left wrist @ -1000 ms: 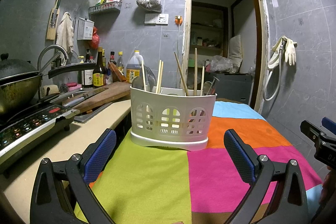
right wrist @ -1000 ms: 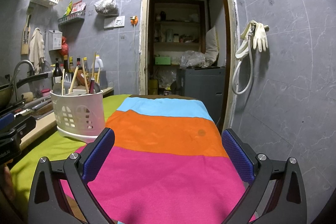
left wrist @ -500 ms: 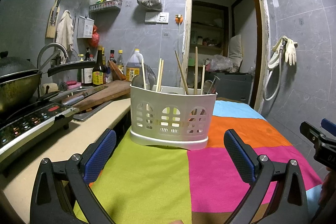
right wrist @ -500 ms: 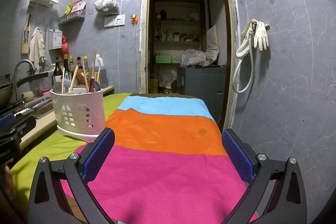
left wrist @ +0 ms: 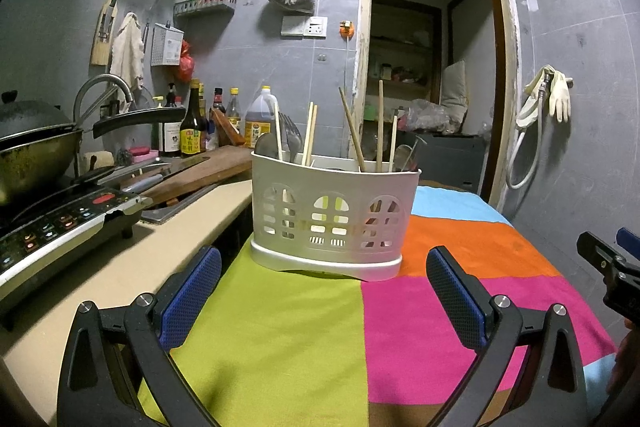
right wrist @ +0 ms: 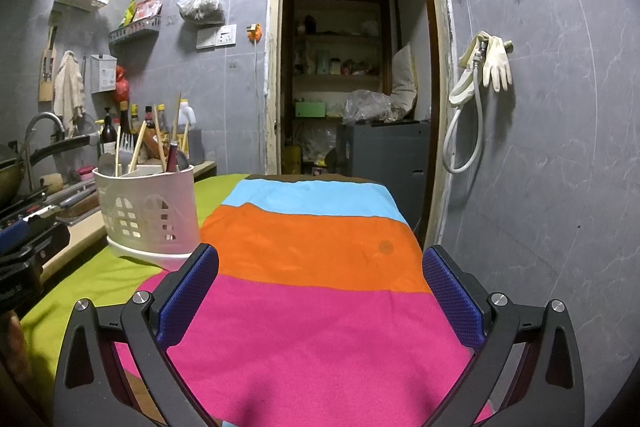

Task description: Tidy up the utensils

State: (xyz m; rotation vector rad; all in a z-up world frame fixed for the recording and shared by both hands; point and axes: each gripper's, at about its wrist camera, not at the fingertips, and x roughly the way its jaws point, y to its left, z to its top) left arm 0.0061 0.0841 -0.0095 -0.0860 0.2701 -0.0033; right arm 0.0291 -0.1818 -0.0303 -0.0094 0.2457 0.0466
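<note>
Nothing moved in last sec. My L gripper (left wrist: 323,289) and R gripper (right wrist: 320,289) both wide apart, empty. Utensils (left wrist: 344,131) already in caddy (left wrist: 334,211) on cloth (right wrist: 316,327). Task looks done or idle.

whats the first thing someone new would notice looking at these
Likely the tablecloth, in loud blocks of pink, orange, blue and lime green across the table. Next, the white utensil caddy standing on the cloth's green part beside the counter, with chopsticks and a fork sticking up out of it. Both the left gripper and the right gripper are open and empty above the cloth.
</note>
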